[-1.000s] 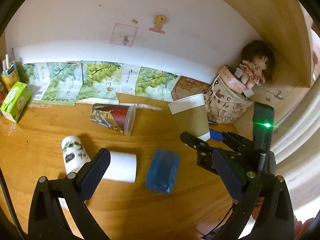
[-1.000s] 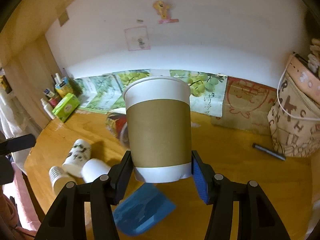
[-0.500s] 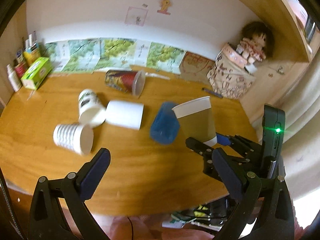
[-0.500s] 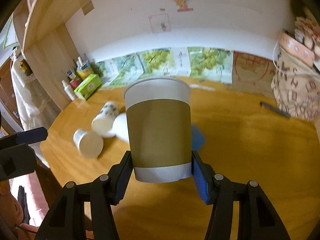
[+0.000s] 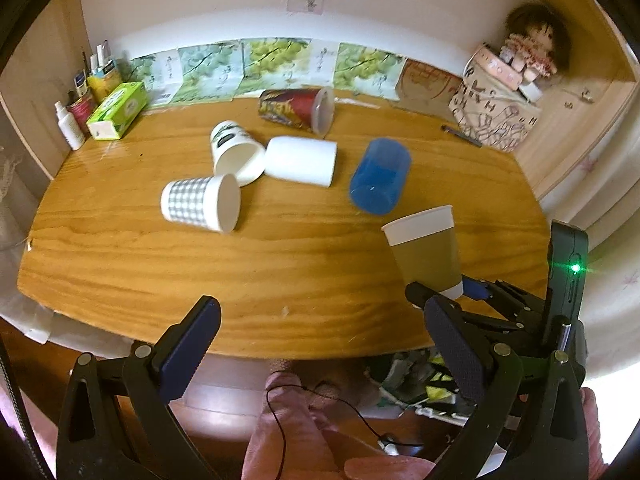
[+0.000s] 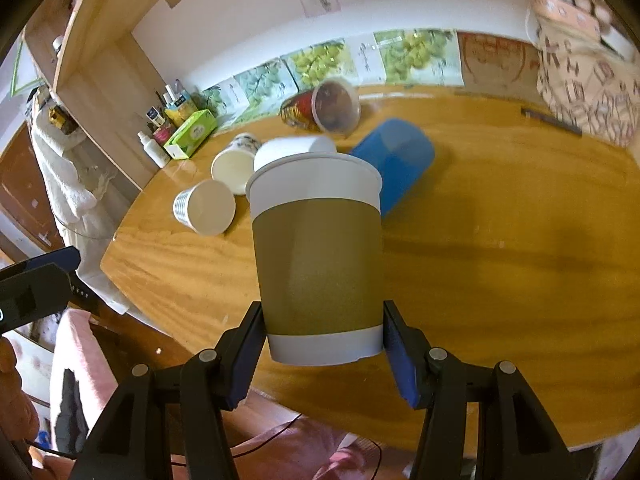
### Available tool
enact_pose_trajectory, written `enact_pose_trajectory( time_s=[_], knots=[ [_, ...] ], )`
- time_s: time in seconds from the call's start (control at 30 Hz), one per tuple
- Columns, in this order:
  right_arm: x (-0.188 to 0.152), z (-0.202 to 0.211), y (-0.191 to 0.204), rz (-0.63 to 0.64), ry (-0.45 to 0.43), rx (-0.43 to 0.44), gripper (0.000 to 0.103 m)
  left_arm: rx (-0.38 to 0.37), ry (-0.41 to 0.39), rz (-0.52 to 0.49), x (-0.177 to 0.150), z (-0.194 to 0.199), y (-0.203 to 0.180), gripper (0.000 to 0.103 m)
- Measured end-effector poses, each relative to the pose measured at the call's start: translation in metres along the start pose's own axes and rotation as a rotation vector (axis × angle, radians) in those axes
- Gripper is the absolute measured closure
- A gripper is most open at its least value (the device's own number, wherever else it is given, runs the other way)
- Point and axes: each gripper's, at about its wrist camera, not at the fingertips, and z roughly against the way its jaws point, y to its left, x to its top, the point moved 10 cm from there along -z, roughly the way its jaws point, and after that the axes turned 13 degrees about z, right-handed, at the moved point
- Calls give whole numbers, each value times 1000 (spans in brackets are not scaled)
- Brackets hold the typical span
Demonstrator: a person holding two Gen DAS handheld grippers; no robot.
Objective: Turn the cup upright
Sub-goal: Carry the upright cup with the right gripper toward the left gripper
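We've got the brown-sleeved paper cup (image 6: 316,256) pinched near its base btwn the right gripper (image 6: 324,340) pads, mouth up, held above the near edge of the wooden table (image 6: 500,264); no print on it that we can read. In the left view the same cup (image 5: 426,252) sits just ahead-right of our left gripper (image 5: 320,344), which is spread wide w/ nothing in it. Further ahead lie a blue cup (image 5: 380,176), a plain white cup (image 5: 302,160), a checked cup (image 5: 200,202), a leaf-print cup (image 5: 236,152) and a red printed cup (image 5: 298,108), lettering too blurred. Far right, a letter-patterned bag (image 5: 494,114) ("H", "R" legible).
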Motion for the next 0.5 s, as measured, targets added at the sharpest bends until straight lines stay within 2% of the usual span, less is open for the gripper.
enact_pose_trajectory(
  time_s=[0.33,0.5],
  knots=[
    [-25,-21,7,-146,63,25,46,62,75,-21,-8,-11,27,2],
    [-31,-36,13,-253,101,43,46,56,128,-28,-8,-22,42,2]
  ],
)
